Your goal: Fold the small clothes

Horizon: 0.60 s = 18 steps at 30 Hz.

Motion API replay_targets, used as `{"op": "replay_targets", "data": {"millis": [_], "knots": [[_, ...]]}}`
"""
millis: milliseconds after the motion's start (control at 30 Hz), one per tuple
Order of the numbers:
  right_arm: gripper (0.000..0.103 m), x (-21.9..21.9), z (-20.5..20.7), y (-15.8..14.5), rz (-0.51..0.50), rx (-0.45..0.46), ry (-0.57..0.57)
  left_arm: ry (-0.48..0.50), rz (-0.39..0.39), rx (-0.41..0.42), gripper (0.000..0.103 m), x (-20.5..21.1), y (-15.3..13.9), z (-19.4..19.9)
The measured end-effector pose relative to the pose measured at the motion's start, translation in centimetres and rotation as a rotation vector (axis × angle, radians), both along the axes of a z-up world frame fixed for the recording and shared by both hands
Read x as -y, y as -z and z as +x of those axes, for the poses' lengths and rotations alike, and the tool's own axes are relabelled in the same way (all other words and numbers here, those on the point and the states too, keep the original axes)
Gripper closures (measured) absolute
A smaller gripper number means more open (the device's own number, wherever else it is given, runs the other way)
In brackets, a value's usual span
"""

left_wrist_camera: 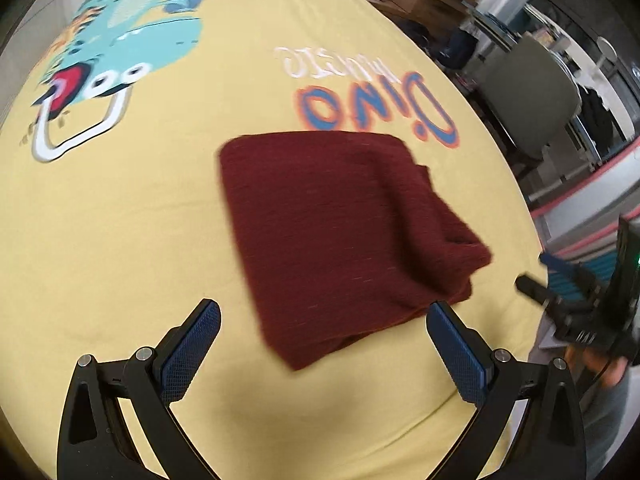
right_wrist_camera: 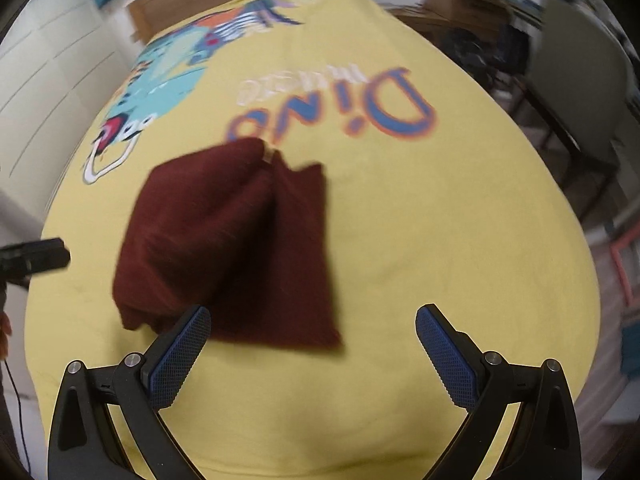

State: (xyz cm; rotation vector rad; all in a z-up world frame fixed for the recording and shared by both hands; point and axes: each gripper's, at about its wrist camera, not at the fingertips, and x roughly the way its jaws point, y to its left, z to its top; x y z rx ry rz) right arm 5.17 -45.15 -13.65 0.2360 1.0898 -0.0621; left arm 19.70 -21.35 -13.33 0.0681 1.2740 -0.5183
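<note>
Counting: one folded maroon garment [left_wrist_camera: 344, 236] | one yellow sheet [left_wrist_camera: 140, 220] | two grippers

Even indoor light, motion-blurred fisheye

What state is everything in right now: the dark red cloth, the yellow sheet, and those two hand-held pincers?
Dark red garment: folded into a compact, slightly bulging bundle, lying loose on the sheet, held by nothing.
Yellow dinosaur sheet: spread flat under the garment.
Left tool: open wide, nothing between its pads, above the garment's near edge.
Right tool: open wide, empty, above the sheet.
</note>
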Motion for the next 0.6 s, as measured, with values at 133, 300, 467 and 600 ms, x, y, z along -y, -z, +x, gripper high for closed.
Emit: {"op": "replay_targets", "data": {"millis": [133, 300, 467, 600], "knots": [[0.006, -2.7, 4.3, -1.8, -0.014, -0.015, -0.091, -0.034, -0.015, -0.017, 0.002, -2.6, 0.5, -0.3], [0.013, -5.5, 10.1, -2.4, 0.069, -0.065, -0.163, -0.06, -0.037, -0.046, 0.002, -4.9, 0.9, -0.5], [0.044, -7.7, 13.9, 1.9, 0.086, -0.248, -0.199, -0.089, -0.06, -0.056, 0.002, -6.6, 1.1, -0.4], [0.051, -8.0, 13.7, 6.3, 0.072, -0.363, -0.198, -0.089, -0.052, -0.069, 0.002, -7.2, 1.8, -0.2]]}}
